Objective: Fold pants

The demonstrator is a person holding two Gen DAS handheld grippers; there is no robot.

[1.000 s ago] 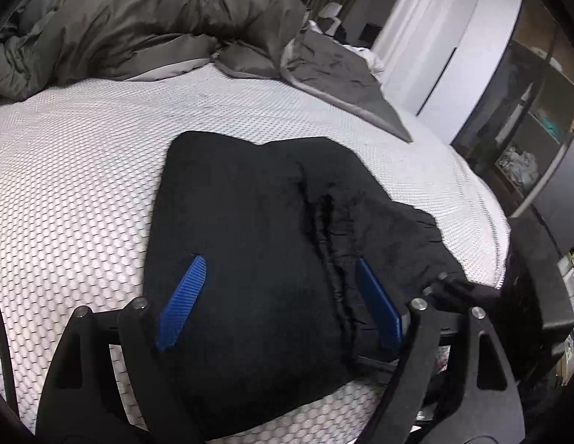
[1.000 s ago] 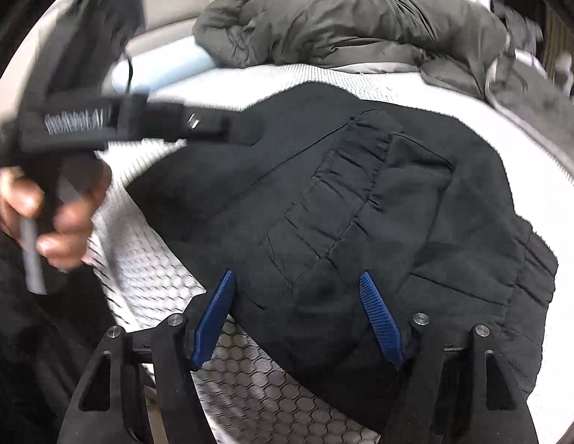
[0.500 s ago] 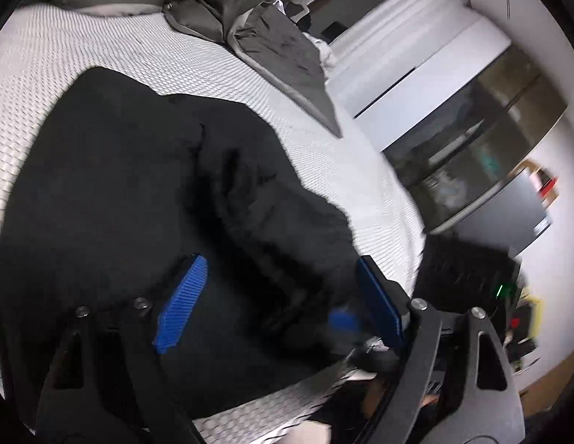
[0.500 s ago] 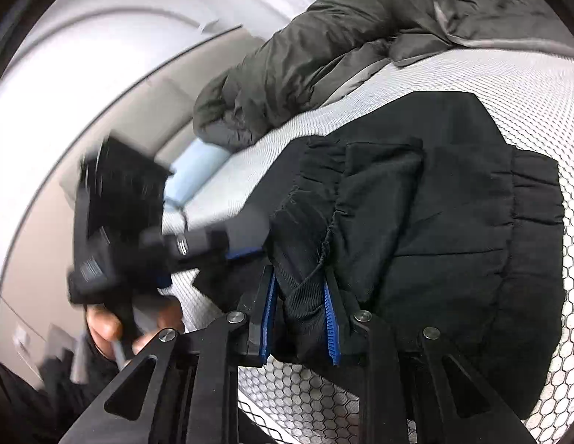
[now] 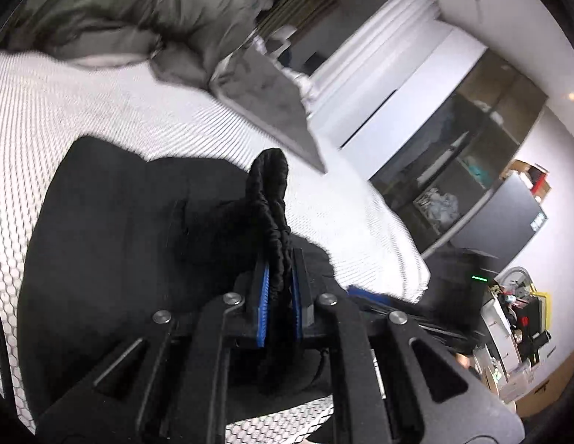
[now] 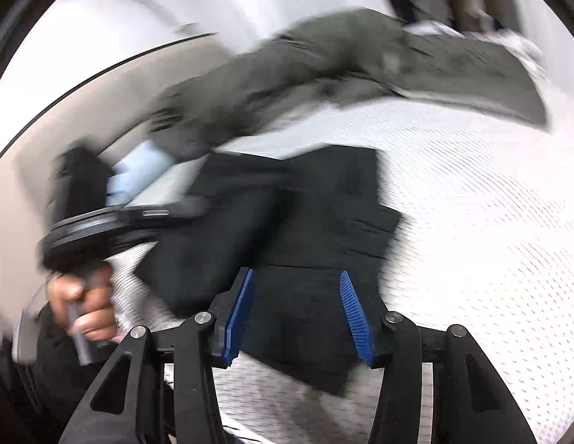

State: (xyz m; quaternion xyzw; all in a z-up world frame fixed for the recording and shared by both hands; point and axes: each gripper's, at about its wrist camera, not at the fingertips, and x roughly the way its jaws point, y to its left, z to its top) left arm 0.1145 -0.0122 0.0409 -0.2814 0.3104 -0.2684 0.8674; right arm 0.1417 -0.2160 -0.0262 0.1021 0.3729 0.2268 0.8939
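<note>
While the left tool (image 5: 279,288) pinches the pants' (image 5: 120,240) gathered waistband at centre frame, the right tool (image 6: 294,314) stands spread; next, probably carrying this edge across.

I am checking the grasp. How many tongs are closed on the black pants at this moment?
1. The left tongs pinch a gathered ridge of the black pants. The right tongs are open above the pants, gripping nothing.

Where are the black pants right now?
The black pants lie on the white mesh mattress, below the grey duvet. The left claw pinches their gathered waistband; the right claw hovers open over them.
</note>
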